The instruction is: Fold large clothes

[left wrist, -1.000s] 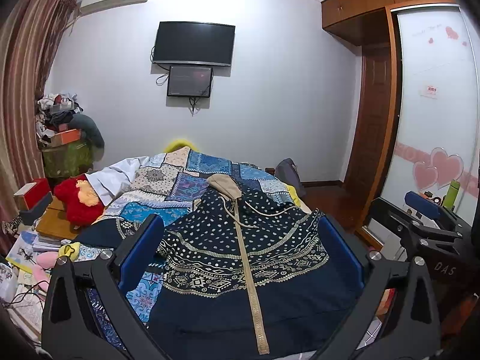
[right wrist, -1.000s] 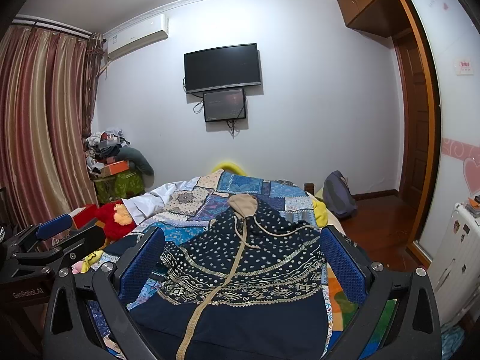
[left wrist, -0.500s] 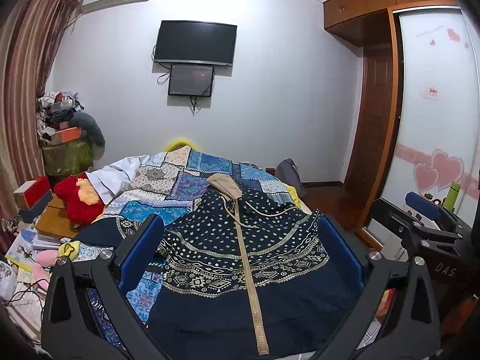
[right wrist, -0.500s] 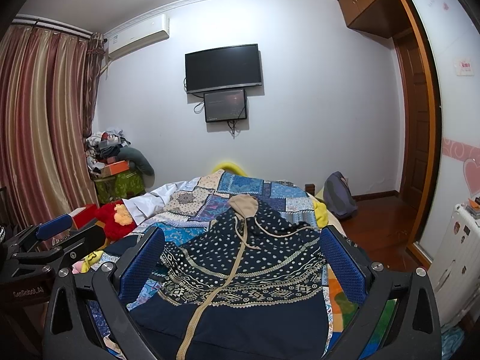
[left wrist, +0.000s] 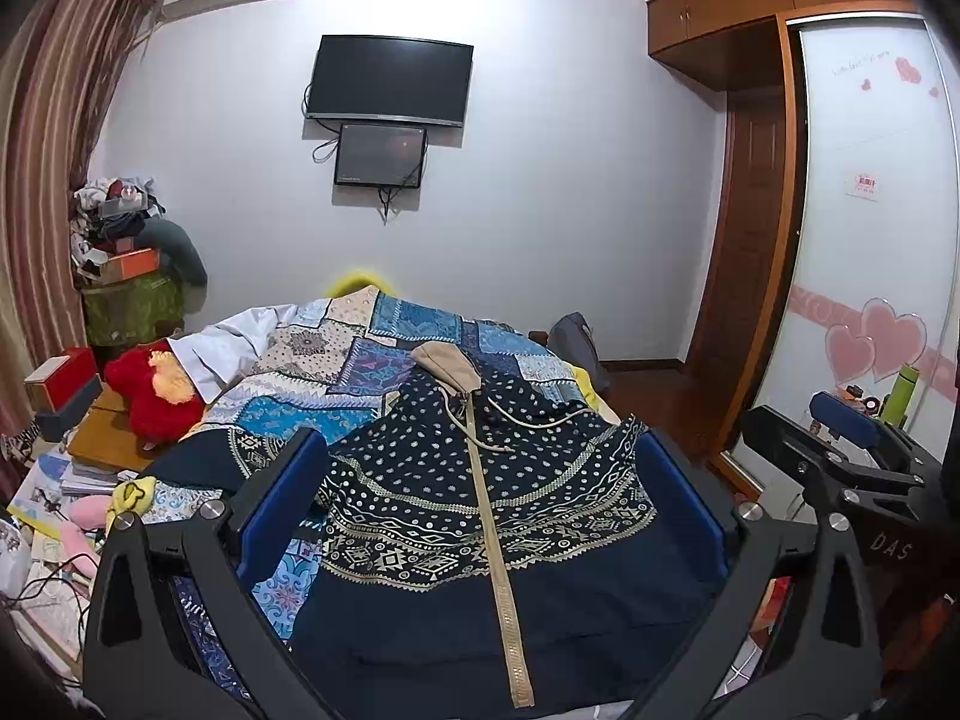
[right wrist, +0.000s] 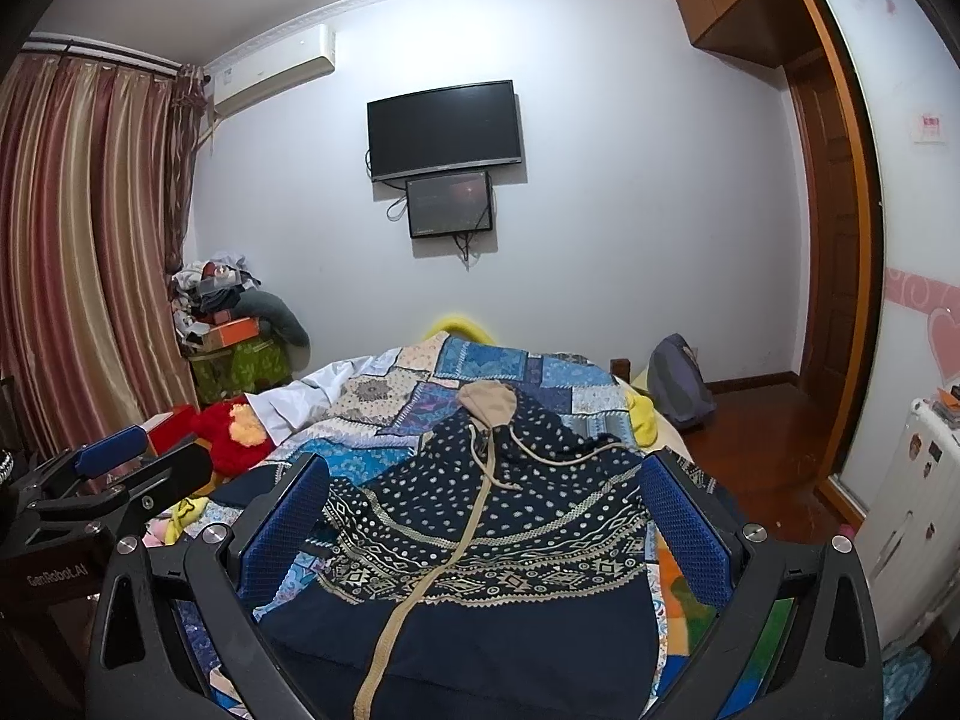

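- Lying flat on the bed (left wrist: 414, 330): navy hooded garment (left wrist: 480, 516), unfolded.
- Hovering spread, gripping nothing: left hand-held gripper (left wrist: 480, 498), right hand-held gripper (right wrist: 483, 510).
- Risking snagging drawstrings (left wrist: 534, 420) (loose) or quilt.

Very little is changing; in the right wrist view the TV (right wrist: 444, 129) and the air conditioner (right wrist: 273, 69) are creeping a touch toward the top of the frame, so the right gripper (right wrist: 483, 462) is tipping down very slightly; in the left wrist view the TV (left wrist: 389, 81) is wavering a hair sideways in the upper middle, hardly measurable.
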Demonstrator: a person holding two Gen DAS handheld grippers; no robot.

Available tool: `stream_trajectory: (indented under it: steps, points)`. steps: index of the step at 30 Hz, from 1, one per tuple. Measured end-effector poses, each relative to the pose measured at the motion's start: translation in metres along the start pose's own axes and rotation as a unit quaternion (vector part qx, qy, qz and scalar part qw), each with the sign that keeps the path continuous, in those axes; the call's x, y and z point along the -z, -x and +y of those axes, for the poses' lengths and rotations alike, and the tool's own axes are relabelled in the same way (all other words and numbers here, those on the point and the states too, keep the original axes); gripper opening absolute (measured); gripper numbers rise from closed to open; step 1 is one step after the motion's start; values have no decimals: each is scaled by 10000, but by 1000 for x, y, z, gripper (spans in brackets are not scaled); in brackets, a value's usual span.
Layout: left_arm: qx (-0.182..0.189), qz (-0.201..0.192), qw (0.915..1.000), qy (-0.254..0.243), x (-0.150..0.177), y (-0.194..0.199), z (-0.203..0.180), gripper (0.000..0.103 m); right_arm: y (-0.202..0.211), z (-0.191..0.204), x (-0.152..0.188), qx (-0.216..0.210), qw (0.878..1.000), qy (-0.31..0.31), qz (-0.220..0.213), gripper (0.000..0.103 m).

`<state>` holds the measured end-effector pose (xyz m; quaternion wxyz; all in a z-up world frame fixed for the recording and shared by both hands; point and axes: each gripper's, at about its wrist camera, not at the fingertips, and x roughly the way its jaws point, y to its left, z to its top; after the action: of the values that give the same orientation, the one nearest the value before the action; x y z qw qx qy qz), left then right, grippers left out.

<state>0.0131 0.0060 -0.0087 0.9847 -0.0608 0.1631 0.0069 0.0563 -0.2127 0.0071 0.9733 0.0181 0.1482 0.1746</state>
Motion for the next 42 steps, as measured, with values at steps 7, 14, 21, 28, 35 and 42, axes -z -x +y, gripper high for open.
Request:
stream_trajectory:
  steps: [7,14,21,28,35,42]
  points:
    - [29,71,10000,43,0,-3,1,103,0,-7,1,39,10000,-55,71,103]
    - [19,77,10000,38,-1,-5,2,103,-1,-8,1,58,9999,-90,109,103]
    - [17,95,9999,48,0,-7,3,103,-2,-8,2,72,9998,-104,139,103]
    - [-67,125,9999,78,0,-17,6,103,-9,-7,1,80,9997,-97,220,103]
    - [-503,109,9985,188,-4,-44,38,103,-33,-1,-2,37,9993,-3,373,103]
    - [-1194,335,9915,383,-7,-90,99,103,-82,8,-8,-62,9981,67,601,103]
